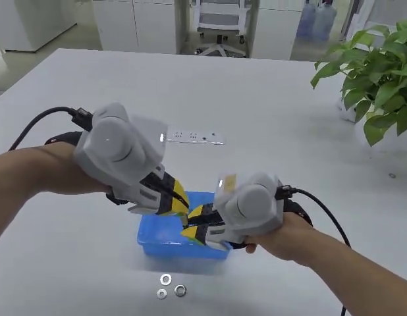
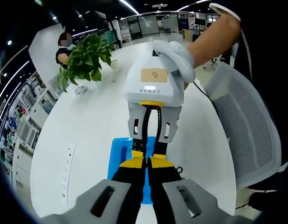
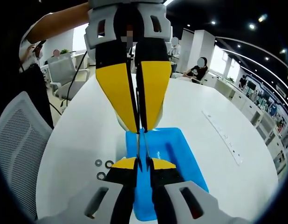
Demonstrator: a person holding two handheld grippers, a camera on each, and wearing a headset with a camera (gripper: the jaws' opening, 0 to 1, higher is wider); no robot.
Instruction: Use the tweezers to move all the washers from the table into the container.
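Observation:
A blue container (image 1: 157, 238) sits on the white table, and three small metal washers (image 1: 165, 280) lie just in front of it, toward me. Both grippers meet tip to tip above the container. My left gripper (image 1: 180, 201) comes in from the left and my right gripper (image 1: 193, 230) from the right. In the right gripper view, thin metal tweezers (image 3: 141, 140) run from my own shut jaws up into the left gripper's yellow jaws, which are also closed on them. The washers (image 3: 103, 167) lie left of the container (image 3: 181, 154) in that view.
A white power strip (image 1: 190, 137) lies on the table beyond the grippers. A potted green plant (image 1: 381, 79) stands at the far right. An office chair (image 1: 220, 20) is past the table's far edge, and a mesh chair (image 2: 246, 126) is beside the table.

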